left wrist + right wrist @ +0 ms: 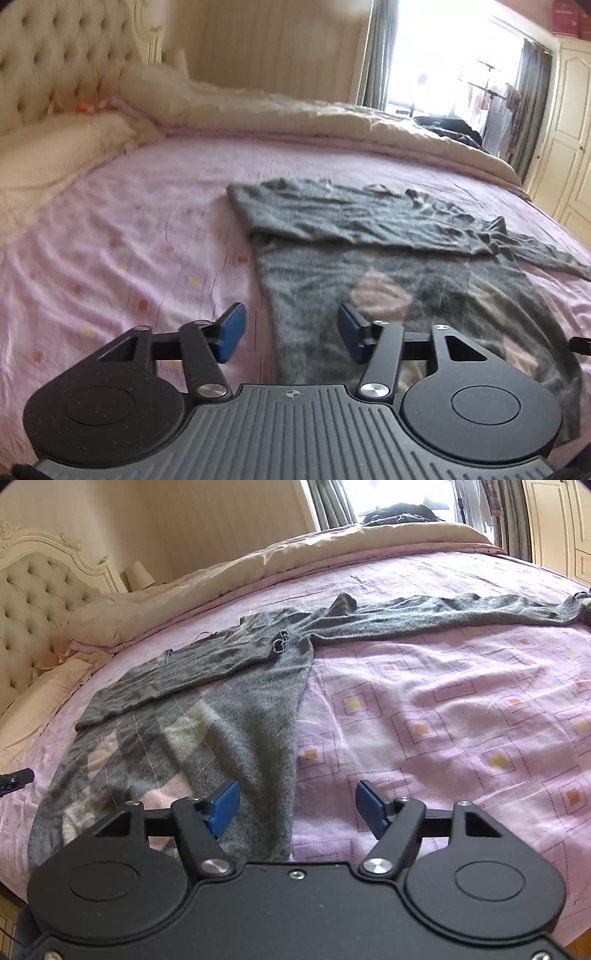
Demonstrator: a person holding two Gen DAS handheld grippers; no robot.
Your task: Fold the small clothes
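Both grippers stand open and empty over the near end of the garment: the left gripper (291,330) has its blue pads parted above the sweater's left edge, and the right gripper (297,805) straddles the right edge, one pad over knit, the other over the pink bedsheet (461,709). The grey patterned sweater (207,716) lies flat on the sheet, its upper part with one sleeve already laid across the body; the other sleeve (461,609) stretches out towards the far right. Judgement: the step in hand is taking the bottom hem at its two corners for the next fold. Each pair of pads should close on the whole hem, both layers, at matching points, then lift level so the fold lands square. The outstretched sleeve wants tucking in first, or it will trail outside the fold.
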